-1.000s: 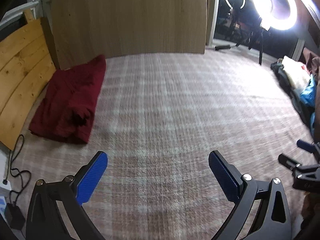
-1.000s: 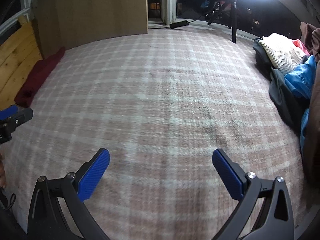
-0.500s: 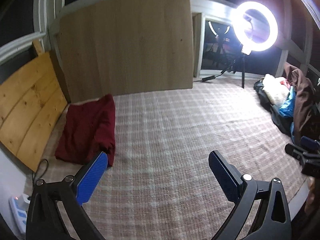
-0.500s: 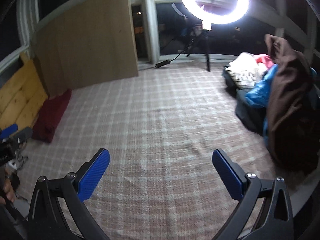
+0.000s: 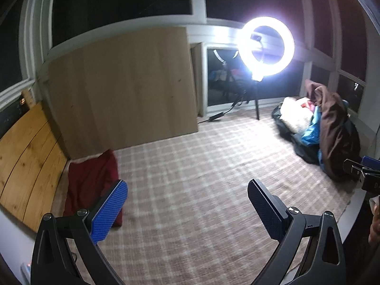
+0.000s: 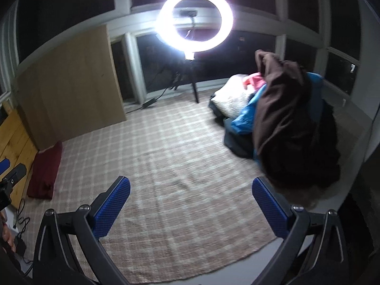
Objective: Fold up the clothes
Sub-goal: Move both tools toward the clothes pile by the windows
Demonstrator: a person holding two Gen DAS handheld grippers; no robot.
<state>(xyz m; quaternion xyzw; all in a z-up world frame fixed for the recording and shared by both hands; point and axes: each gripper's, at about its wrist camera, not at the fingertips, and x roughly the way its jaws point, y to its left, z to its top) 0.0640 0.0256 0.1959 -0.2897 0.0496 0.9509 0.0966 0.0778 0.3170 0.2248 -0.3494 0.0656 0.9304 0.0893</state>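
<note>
A folded dark red garment (image 5: 91, 180) (image 6: 45, 173) lies at the left edge of the checked rug (image 5: 201, 178) (image 6: 178, 166), beside wooden boards. On the right sits a heap of unfolded clothes (image 5: 318, 128) (image 6: 280, 123): a brown piece on top, then blue, white and pink ones. My left gripper (image 5: 187, 205) is open and held high above the rug, empty. My right gripper (image 6: 191, 204) is open too, empty, with the brown garment just beyond its right finger. Each gripper shows at the edge of the other's view.
A lit ring light (image 5: 266, 47) (image 6: 194, 19) on a tripod stands at the back by dark windows. A tall wooden panel (image 5: 123, 92) leans against the back wall. Cables and a charger (image 6: 19, 225) lie on the floor at the left.
Both grippers have risen and tilted up from close over the rug, so the room, windows and ring light now show. The right one has swung toward the clothes heap. Both stay open.
</note>
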